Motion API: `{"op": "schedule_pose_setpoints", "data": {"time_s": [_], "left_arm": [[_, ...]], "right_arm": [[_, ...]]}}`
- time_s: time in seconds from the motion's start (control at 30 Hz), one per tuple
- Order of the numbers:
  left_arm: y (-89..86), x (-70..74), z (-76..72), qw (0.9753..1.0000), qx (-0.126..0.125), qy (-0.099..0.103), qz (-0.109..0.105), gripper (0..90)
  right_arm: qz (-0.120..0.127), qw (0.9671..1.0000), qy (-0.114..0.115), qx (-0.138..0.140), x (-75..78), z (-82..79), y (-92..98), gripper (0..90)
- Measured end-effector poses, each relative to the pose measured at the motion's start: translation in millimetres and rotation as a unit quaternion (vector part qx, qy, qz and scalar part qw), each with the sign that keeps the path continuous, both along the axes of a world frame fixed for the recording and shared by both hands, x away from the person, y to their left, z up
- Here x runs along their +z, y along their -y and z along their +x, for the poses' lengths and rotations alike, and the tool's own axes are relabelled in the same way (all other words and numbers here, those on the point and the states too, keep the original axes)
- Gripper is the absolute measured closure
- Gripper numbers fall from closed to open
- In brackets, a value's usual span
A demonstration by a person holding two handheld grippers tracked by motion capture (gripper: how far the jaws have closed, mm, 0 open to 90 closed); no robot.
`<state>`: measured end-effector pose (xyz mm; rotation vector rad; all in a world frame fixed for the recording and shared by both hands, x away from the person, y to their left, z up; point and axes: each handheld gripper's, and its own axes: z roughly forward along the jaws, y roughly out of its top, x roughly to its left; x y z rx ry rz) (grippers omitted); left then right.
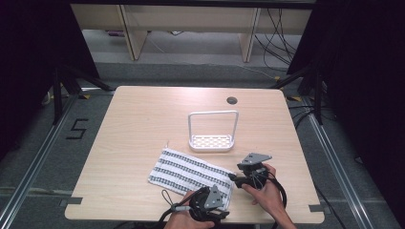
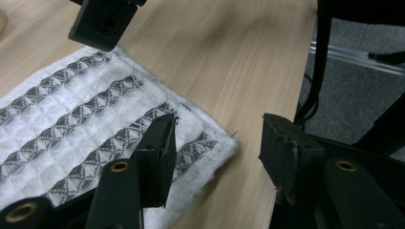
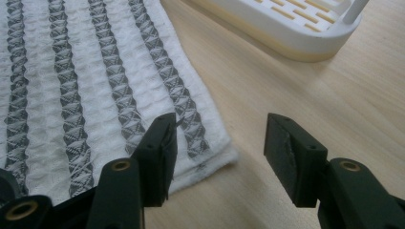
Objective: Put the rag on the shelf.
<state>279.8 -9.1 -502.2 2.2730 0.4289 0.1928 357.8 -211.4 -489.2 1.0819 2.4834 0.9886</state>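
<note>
Both hand-held grippers, left (image 1: 210, 202) and right (image 1: 250, 172), gape wide at lower frame, bracketing the striped waffle-weave towel's (image 1: 188, 171) near corners, seemingly for a two-handed pick-up.

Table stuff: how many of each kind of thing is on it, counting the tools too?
Striped towel: 1
White rack with a slotted base: 1
Tools, left tool and right tool, both open over the towel's corners: 2
Total: 4
</note>
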Motion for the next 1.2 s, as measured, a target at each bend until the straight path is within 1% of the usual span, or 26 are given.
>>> {"op": "schedule_pose_setpoints", "data": {"time_s": [0.03, 0.1, 0.13, 0.17, 0.2, 0.23, 0.3, 0.33, 0.4, 0.43, 0.47, 0.5, 0.53, 0.6, 0.67, 0.7, 0.73, 0.77, 0.8, 0.83, 0.87, 0.9, 0.93, 0.97, 1.1, 1.2], "left_arm": [[0.5, -0.4, 0.9, 1.0000, -0.003, -0.006, 0.002, 47.1], [3.0, -2.2, 1.0, 1.0000, -0.002, -0.005, 0.003, 47.5], [3.1, -1.8, 1.8, 0.9999, -0.008, -0.003, 0.011, 47.7], [3.6, -2.0, 2.3, 0.9999, -0.005, -0.006, 0.010, 48.1], [4.5, -3.4, 2.8, 0.9999, 0.000, -0.012, 0.000, 48.9], [4.2, -3.3, 4.2, 0.9999, -0.003, -0.009, 0.011, 50.1], [4.9, -4.2, 4.3, 0.9999, -0.001, -0.008, 0.013, 51.6], [4.5, -4.2, 5.7, 0.9997, -0.001, -0.001, 0.024, 52.8], [5.3, -5.4, 5.2, 0.9998, 0.002, -0.008, 0.016, 54.3], [5.5, -5.9, 5.4, 0.9997, 0.001, -0.003, 0.023, 54.3], [6.0, -6.8, 5.3, 0.9996, 0.000, 0.002, 0.027, 56.5], [6.6, -7.0, 4.6, 0.9996, -0.002, 0.004, 0.026, 58.2], [7.0, -7.4, 4.2, 0.9997, -0.002, 0.001, 0.024, 61.1], [7.2, -7.5, 3.8, 0.9997, -0.001, 0.004, 0.026, 63.6], [6.6, -6.4, 4.4, 0.9992, -0.006, 0.015, 0.038, 65.8], [6.3, -6.6, 4.5, 0.9993, -0.005, 0.016, 0.033, 70.0], [6.3, -6.6, 4.5, 0.9993, -0.005, 0.016, 0.033, 71.5], [5.7, -6.5, 4.9, 0.9991, -0.009, 0.018, 0.036, 71.5], [5.4, -6.5, 5.3, 0.9990, -0.010, 0.022, 0.036, 75.7], [5.8, -6.9, 4.9, 0.9995, -0.007, 0.018, 0.026, 77.2], [4.6, -5.9, 5.5, 0.9993, -0.009, 0.020, 0.031, 79.0], [4.2, -5.9, 5.8, 0.9993, -0.008, 0.021, 0.030, 80.9], [4.2, -5.9, 5.8, 0.9993, -0.008, 0.021, 0.030, 82.2], [3.8, -5.5, 5.8, 0.9993, -0.011, 0.021, 0.030, 83.5], [2.8, -5.5, 7.3, 0.9990, -0.013, 0.027, 0.033, 86.2], [2.6, -4.9, 6.9, 0.9992, -0.012, 0.024, 0.029, 86.8]], "right_arm": [[-0.002, 1.0000, 0.006, 0.002, -0.8, 0.9, 0.0, 47.0], [-0.001, 1.0000, -0.008, -0.003, -0.7, -0.1, -1.7, 47.4], [-0.004, 0.9999, 0.010, 0.006, -3.1, 2.0, -1.7, 47.4], [-0.009, 0.9999, -0.001, 0.006, -2.7, 2.0, -2.1, 47.6], [-0.008, 0.9999, -0.007, 0.005, -2.9, 1.8, -3.0, 47.9], [-0.011, 0.9999, -0.006, 0.006, -3.9, 2.6, -3.4, 48.1], [-0.011, 0.9999, -0.005, 0.007, -4.8, 3.3, -3.9, 48.4], [-0.007, 1.0000, 0.000, 0.006, -7.8, 5.2, -5.3, 49.0], [-0.008, 0.9999, -0.008, 0.002, -8.0, 5.0, -5.9, 49.2], [-0.010, 0.9999, 0.002, 0.008, -9.1, 7.1, -5.5, 49.2], [-0.009, 0.9998, -0.016, -0.002, -9.1, 5.8, -6.9, 49.5], [-0.012, 0.9999, -0.002, 0.008, -10.1, 8.2, -6.0, 49.7], [-0.013, 0.9996, -0.026, 0.001, -9.0, 6.4, -6.9, 50.1], [-0.013, 0.9998, -0.016, 0.007, -9.6, 8.1, -6.2, 51.2], [-0.006, 0.9997, -0.025, 0.001, -10.9, 6.9, -7.6, 52.6], [-0.014, 0.9994, -0.031, 0.002, -11.7, 7.0, -6.9, 54.3], [-0.014, 0.9994, -0.031, 0.002, -11.7, 7.0, -6.9, 54.3], [-0.009, 0.9997, -0.022, 0.004, -13.5, 8.0, -6.9, 54.8], [-0.007, 0.9997, -0.024, 0.003, -14.0, 7.9, -6.4, 58.3], [-0.012, 0.9997, -0.022, 0.007, -13.8, 8.4, -5.5, 60.0], [-0.009, 0.9998, -0.019, 0.006, -14.5, 8.0, -5.8, 61.1], [-0.008, 0.9995, -0.032, 0.002, -13.3, 6.3, -6.5, 63.8], [-0.008, 0.9995, -0.032, 0.002, -13.3, 6.3, -6.5, 63.8], [-0.014, 0.9996, -0.021, 0.010, -13.3, 7.2, -5.4, 67.9], [-0.004, 0.9995, -0.026, 0.015, -14.0, 6.1, -5.5, 78.8], [0.002, 0.9993, -0.035, 0.016, -13.7, 5.2, -6.1, 82.3]]}}
